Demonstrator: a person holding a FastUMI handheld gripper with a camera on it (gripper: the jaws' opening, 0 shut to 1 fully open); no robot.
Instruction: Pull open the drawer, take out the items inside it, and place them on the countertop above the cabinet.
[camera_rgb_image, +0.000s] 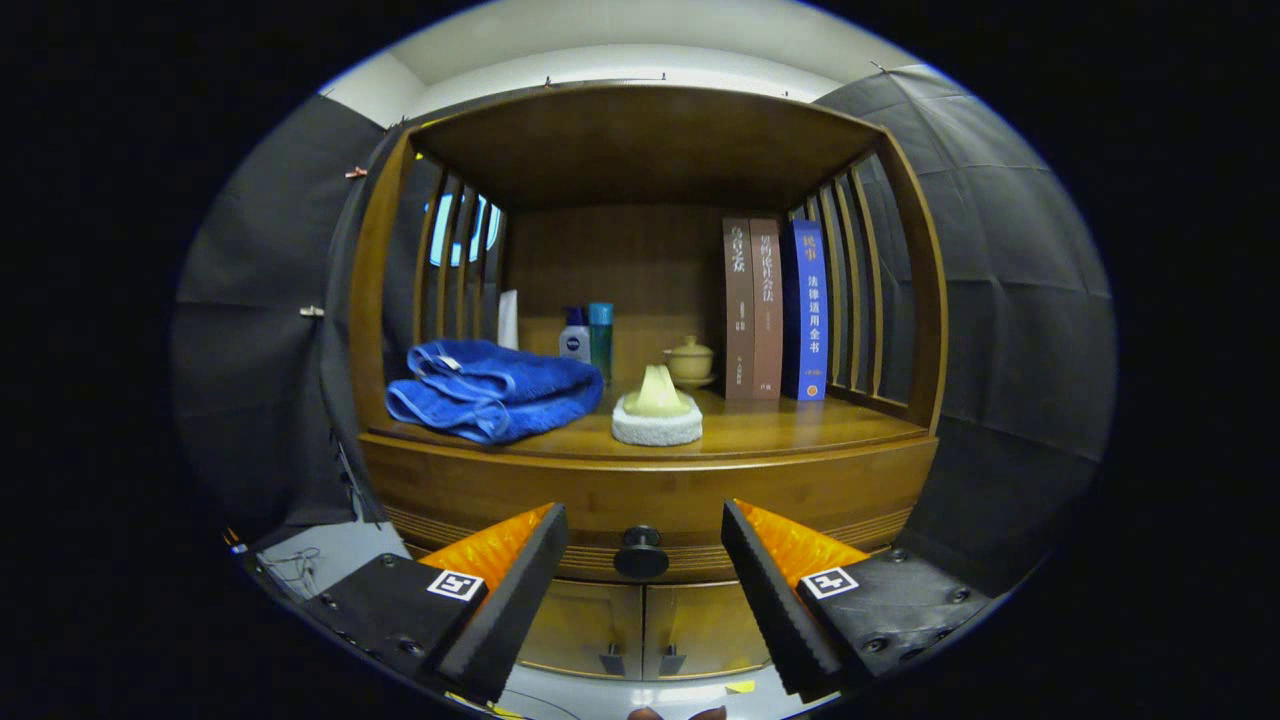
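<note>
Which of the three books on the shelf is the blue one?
The blue book is the one at the end of the row, next to the cabinet's side slats. The two brown books stand on its other side, nearer the lidded cup.

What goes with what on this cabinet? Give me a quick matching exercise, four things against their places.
Things:
1. towel
2. books
3. knob
4. teacup

Places:
A. between the open fingers of the gripper, untouched
B. upright by the side slats
C. folded, at the opposite end from the books
D. at the back, behind the pale cone on its white pad

Pairs: 1-C, 2-B, 3-A, 4-D
</note>
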